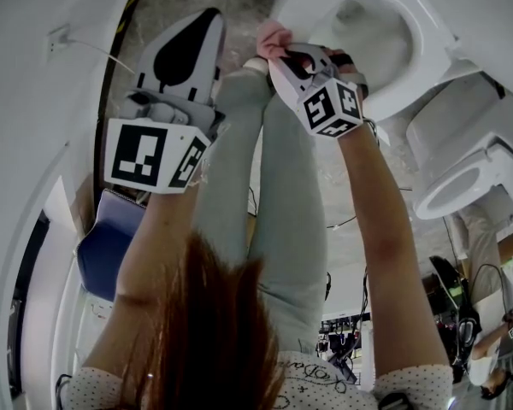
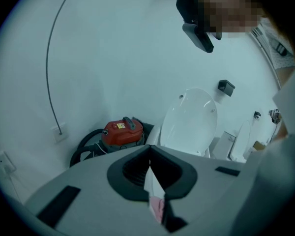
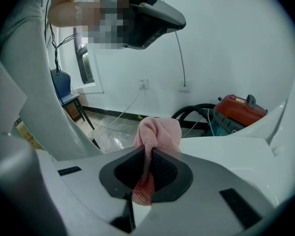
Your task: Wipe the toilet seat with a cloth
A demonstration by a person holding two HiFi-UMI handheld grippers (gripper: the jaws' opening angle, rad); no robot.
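Cloth gripped, wiping about to start
Right tongs (image 1: 278, 55) pinch the pink cloth (image 1: 272, 34) beside the toilet seat (image 1: 410, 79) rim, not clearly touching. Left tongs (image 1: 207, 22) are closed together, seemingly empty. Next, I reckon: press the cloth onto the rim and sweep round.
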